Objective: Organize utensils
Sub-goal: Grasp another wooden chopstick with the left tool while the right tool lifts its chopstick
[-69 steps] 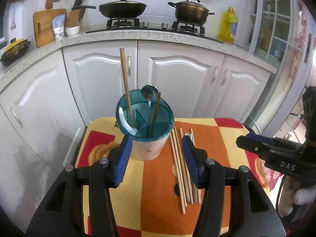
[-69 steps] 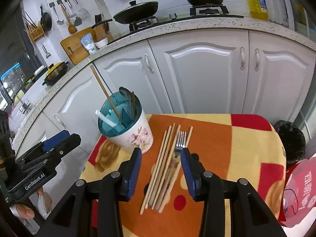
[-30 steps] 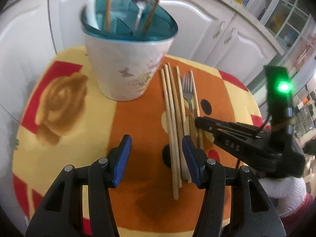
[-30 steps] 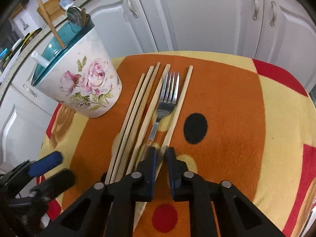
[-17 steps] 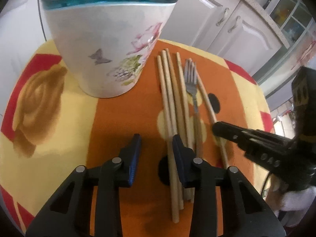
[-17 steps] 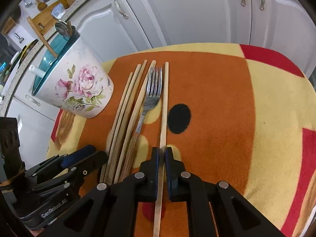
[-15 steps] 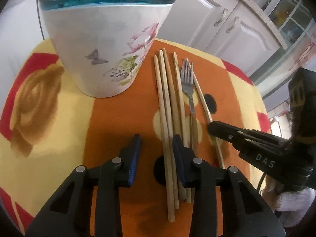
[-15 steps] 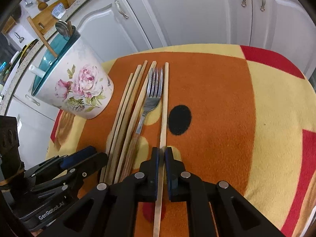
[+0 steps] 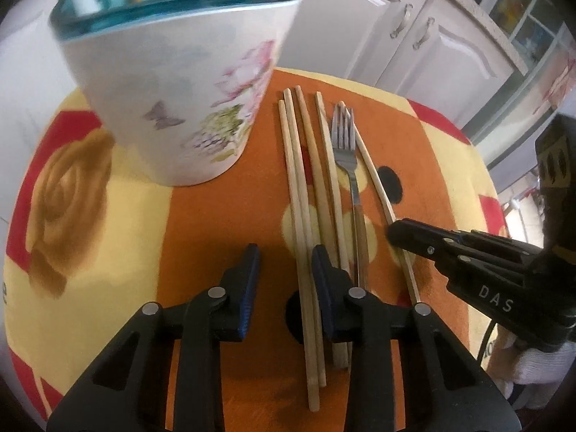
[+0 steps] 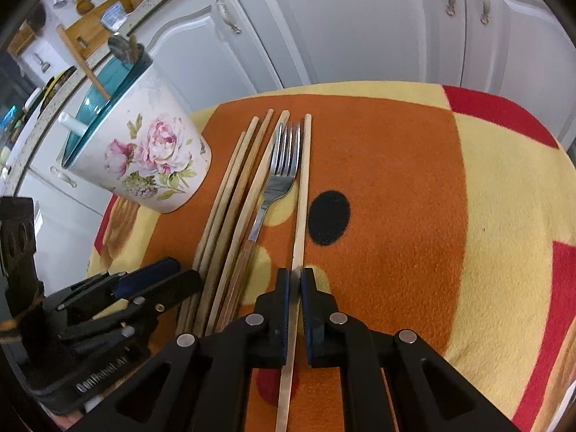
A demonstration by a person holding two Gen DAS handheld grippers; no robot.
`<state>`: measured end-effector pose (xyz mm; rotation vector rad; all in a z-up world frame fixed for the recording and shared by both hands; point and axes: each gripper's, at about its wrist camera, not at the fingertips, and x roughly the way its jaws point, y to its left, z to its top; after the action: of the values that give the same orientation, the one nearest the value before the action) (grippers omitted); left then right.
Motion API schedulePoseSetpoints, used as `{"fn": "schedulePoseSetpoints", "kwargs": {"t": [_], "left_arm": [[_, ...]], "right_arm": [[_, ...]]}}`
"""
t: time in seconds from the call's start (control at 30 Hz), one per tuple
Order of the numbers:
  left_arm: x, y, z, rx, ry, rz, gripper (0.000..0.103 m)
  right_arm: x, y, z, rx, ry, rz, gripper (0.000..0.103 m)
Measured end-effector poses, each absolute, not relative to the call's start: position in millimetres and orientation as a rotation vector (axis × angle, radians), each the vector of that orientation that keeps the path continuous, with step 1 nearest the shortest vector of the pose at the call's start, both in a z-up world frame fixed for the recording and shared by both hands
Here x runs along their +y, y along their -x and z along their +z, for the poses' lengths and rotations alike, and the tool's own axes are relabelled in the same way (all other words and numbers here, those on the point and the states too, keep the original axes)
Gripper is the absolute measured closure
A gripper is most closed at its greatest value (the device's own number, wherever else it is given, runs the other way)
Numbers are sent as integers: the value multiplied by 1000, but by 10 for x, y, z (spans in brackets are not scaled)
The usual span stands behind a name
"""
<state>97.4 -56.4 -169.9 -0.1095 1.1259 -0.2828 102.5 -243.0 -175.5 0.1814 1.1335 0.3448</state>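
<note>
Your right gripper [image 10: 294,280] is clamped on a single pale wooden chopstick [image 10: 300,194], the rightmost of the row, which lies flat on the orange, yellow and red patterned cloth [image 10: 396,165] just beside a steel fork with a wooden handle [image 10: 277,187]. Your left gripper [image 9: 284,280] has its blue-padded jaws apart, low over the near ends of the other four wooden chopsticks [image 9: 306,194], gripping nothing. Beyond them to the left stands the white floral ceramic utensil holder with a teal insert [image 9: 172,82], already holding a few utensils.
</note>
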Motion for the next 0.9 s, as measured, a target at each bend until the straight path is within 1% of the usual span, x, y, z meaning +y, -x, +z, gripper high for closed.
{"fn": "schedulePoseSetpoints", "kwargs": {"t": [0.1, 0.17, 0.27, 0.37, 0.57, 0.7, 0.8, 0.83, 0.87, 0.9], "left_arm": [[-547, -986, -1699, 1124, 113, -290, 88], [-571, -982, -1697, 1126, 105, -311, 98], [-587, -970, -1683, 1127, 73, -339, 100], [-476, -939, -1659, 1142, 99, -352, 102], [-216, -714, -1670, 1181, 43, -386, 103], [-130, -663, -1630, 1194, 100, -402, 103], [-209, -727, -1571, 1175, 156, -428, 99], [-255, -756, -1558, 1173, 162, -430, 92], [-323, -790, -1545, 1169, 166, -431, 81], [-386, -820, -1539, 1164, 165, -431, 76]], "right_arm": [[-2437, -1018, -1757, 1134, -187, 352, 97], [-2479, -993, -1755, 1138, -205, 360, 97], [-2561, -903, -1734, 1135, -212, 362, 98], [-2695, -777, -1731, 1143, -214, 344, 98], [-2976, -440, -1738, 1173, -252, 337, 98], [-3079, -308, -1786, 1188, -291, 319, 98], [-3063, -328, -1743, 1179, -284, 306, 98], [-3051, -341, -1740, 1180, -280, 308, 98], [-3026, -365, -1744, 1186, -268, 308, 98], [-3006, -386, -1755, 1192, -251, 297, 98]]}}
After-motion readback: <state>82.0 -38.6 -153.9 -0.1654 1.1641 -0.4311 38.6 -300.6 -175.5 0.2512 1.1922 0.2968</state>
